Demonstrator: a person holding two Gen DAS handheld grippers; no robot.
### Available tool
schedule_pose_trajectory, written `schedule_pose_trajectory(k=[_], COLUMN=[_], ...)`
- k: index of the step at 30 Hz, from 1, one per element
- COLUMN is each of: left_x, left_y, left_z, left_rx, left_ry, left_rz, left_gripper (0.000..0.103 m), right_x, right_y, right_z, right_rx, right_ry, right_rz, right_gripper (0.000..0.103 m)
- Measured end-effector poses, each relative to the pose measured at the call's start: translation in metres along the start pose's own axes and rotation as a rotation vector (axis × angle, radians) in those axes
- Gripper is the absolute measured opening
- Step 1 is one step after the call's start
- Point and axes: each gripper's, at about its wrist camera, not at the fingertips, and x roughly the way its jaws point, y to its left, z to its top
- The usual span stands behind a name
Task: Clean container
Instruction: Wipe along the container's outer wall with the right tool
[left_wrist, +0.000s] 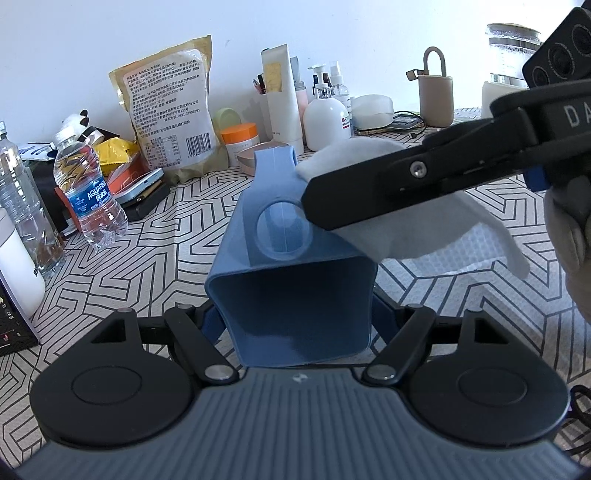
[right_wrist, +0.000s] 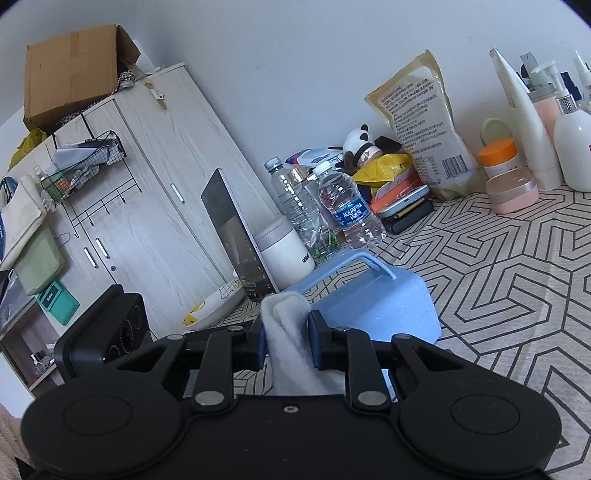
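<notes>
A blue plastic container lies tilted with its open mouth toward the left wrist camera. Its handle points away. My left gripper is shut on it, with one finger on each side wall. My right gripper comes in from the right, shut on a white cloth that rests on the container's upper outer wall. In the right wrist view the cloth is pinched in the right gripper, just above the container and its handle.
A patterned tablecloth covers the table. Water bottles, a food bag and lotion bottles line the back. A tablet, a white cup and a bowl stand at the left edge by a wardrobe.
</notes>
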Motion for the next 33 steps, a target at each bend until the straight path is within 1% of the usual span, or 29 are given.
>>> schedule_pose_trajectory(k=[10, 15, 21, 27, 31, 33], left_x=[-0.001, -0.002, -0.001, -0.001, 0.000, -0.001], left_y=[0.002, 0.001, 0.002, 0.002, 0.004, 0.004], left_z=[0.000, -0.001, 0.000, 0.000, 0.000, 0.000], left_rx=[-0.002, 0.003, -0.003, -0.007, -0.011, -0.011], left_ry=[0.000, -0.006, -0.005, -0.004, -0.003, -0.004], left_rz=[0.002, 0.000, -0.003, -0.004, -0.006, -0.004], left_gripper=[0.076, 0.075, 0.075, 0.075, 0.075, 0.075], right_x=[-0.002, 0.002, 0.005, 0.005, 0.006, 0.001], right_y=[-0.002, 0.009, 0.012, 0.007, 0.004, -0.005], right_z=[-0.002, 0.000, 0.001, 0.001, 0.003, 0.000], right_rx=[0.014, 0.041, 0.035, 0.057, 0.083, 0.098], right_ry=[-0.006, -0.011, -0.009, -0.016, -0.032, -0.034], right_rz=[-0.003, -0.014, -0.015, -0.006, -0.059, -0.085], right_gripper=[0.024, 0.024, 0.024, 0.023, 0.022, 0.023])
